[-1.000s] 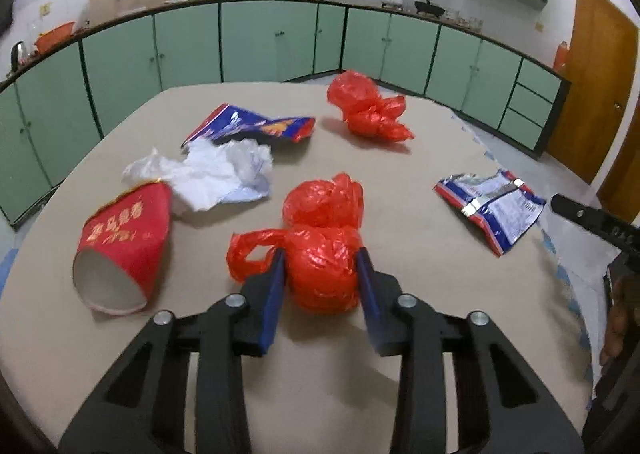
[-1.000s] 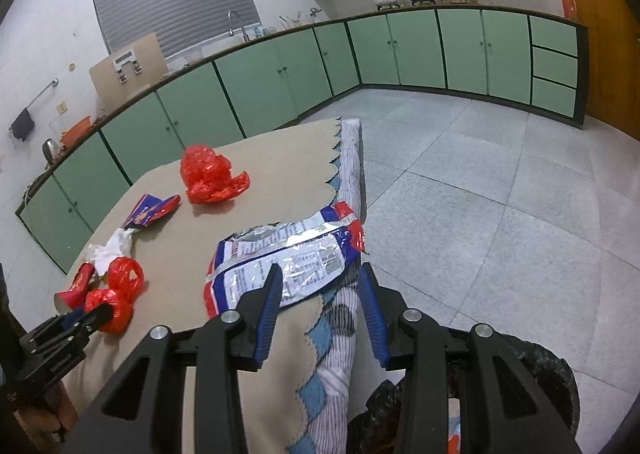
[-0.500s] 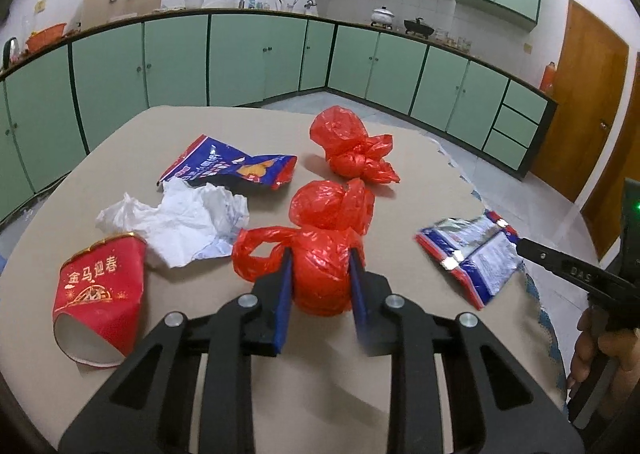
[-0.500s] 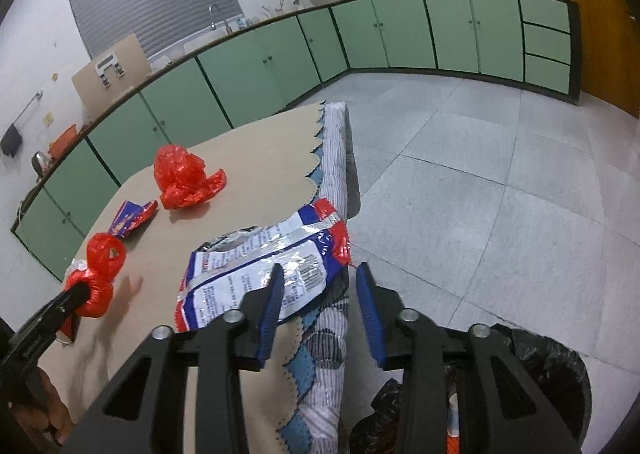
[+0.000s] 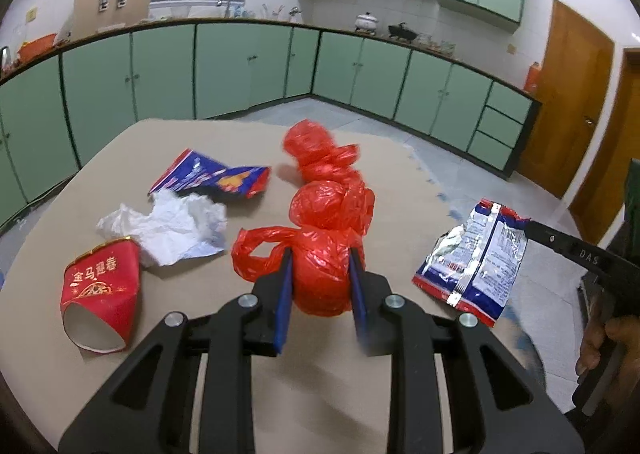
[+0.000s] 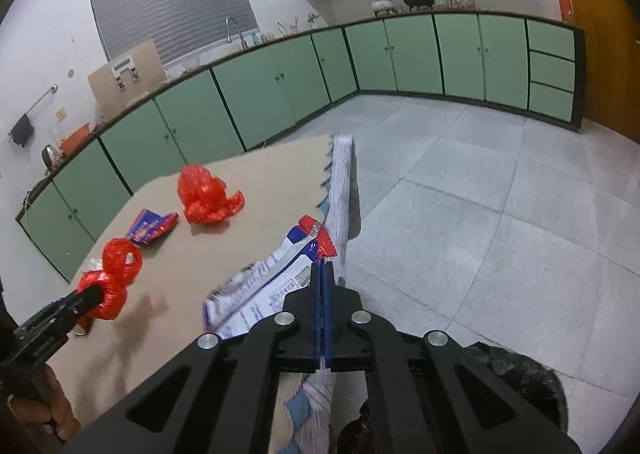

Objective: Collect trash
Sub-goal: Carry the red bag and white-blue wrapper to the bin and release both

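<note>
Trash: left hand-held gripper (image 5: 320,274) clamps red bag (image 5: 320,278); right hand-held gripper (image 6: 322,274) pinches wrapper (image 6: 264,286).

A tan table (image 5: 400,209) holds two glossy red plastic bags (image 5: 320,266), a red paper cup (image 5: 102,296) with gold lettering, crumpled white tissue (image 5: 168,223) and a blue, red and orange snack wrapper (image 5: 210,177). A silver, blue and red wrapper (image 5: 476,254) has fine print. Black grippers have blue pads (image 5: 285,294); cabinets (image 5: 240,65) are pale green.
</note>
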Available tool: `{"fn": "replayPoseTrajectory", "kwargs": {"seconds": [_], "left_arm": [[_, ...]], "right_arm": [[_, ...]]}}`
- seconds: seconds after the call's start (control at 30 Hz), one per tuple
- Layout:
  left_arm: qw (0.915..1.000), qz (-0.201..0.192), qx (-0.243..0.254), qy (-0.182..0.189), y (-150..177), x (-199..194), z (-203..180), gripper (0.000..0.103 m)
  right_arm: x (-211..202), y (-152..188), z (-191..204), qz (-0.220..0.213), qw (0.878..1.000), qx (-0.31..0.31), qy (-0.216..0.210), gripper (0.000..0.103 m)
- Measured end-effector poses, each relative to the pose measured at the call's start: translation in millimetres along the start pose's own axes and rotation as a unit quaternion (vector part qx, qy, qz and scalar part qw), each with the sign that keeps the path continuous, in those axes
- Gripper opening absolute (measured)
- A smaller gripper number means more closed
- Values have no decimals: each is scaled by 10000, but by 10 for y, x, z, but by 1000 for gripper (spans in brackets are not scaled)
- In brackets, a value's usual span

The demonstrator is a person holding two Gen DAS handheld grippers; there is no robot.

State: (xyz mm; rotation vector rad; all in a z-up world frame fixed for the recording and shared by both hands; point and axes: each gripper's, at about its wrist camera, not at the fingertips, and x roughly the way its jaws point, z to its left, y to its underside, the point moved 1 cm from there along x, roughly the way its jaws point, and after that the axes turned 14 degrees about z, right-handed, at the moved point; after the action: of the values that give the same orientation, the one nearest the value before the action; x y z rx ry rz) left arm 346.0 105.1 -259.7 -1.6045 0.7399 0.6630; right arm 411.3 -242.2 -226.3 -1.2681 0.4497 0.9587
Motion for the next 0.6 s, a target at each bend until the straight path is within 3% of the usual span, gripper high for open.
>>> {"fn": "replayPoseTrajectory", "kwargs": {"seconds": [0.27, 0.6], "left_arm": [[9972, -98, 571, 471, 131, -240, -681, 24], [9892, -129, 1101, 955, 322, -452, -1410, 24]], "right_arm": [[-821, 221, -348, -314, 9988, 84, 355, 1], [-1502, 578, -813, -515, 9947, 381, 808, 1]]}}
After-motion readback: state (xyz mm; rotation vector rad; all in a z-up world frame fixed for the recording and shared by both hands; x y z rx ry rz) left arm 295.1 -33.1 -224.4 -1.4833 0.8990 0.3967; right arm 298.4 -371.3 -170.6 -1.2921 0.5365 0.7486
